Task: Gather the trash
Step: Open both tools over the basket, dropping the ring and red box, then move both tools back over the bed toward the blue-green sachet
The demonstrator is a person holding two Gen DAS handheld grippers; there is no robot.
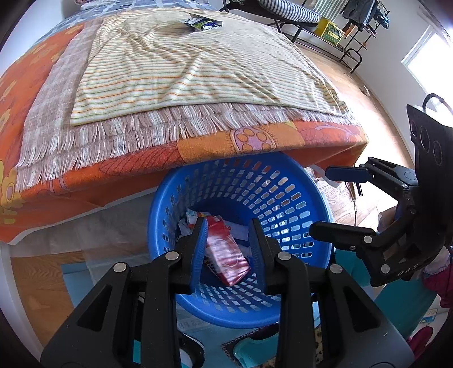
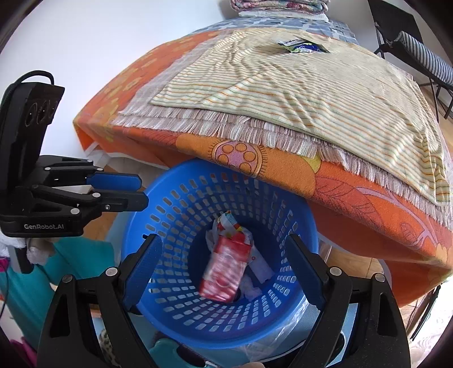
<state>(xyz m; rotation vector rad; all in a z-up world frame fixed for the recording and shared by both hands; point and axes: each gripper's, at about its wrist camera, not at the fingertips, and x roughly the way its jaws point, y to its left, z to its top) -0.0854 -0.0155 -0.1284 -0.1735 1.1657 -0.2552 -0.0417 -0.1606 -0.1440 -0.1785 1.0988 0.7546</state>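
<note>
A blue plastic basket [image 1: 283,198] [image 2: 181,198] stands on the floor, partly under the bed's edge. A red and white wrapper [image 1: 226,254] [image 2: 223,271] lies inside it, blurred, on other crumpled white trash. My left gripper [image 1: 228,222] [image 2: 142,191] hangs over the basket with its jaws slightly apart and nothing between them. Over the basket's right side, my right gripper [image 2: 223,237] [image 1: 320,201] stands wide open and empty. A blue and green wrapper [image 1: 202,22] [image 2: 303,46] lies far back on the striped blanket [image 1: 184,70] [image 2: 311,93].
The bed with an orange flowered cover [image 1: 198,150] [image 2: 283,169] overhangs the basket's far rim. A fringed throw [image 1: 113,133] lies under the striped blanket. Teal cloth [image 2: 70,254] and other items lie on the floor near me. A folding cot [image 1: 283,14] and a rack [image 1: 362,25] stand behind the bed.
</note>
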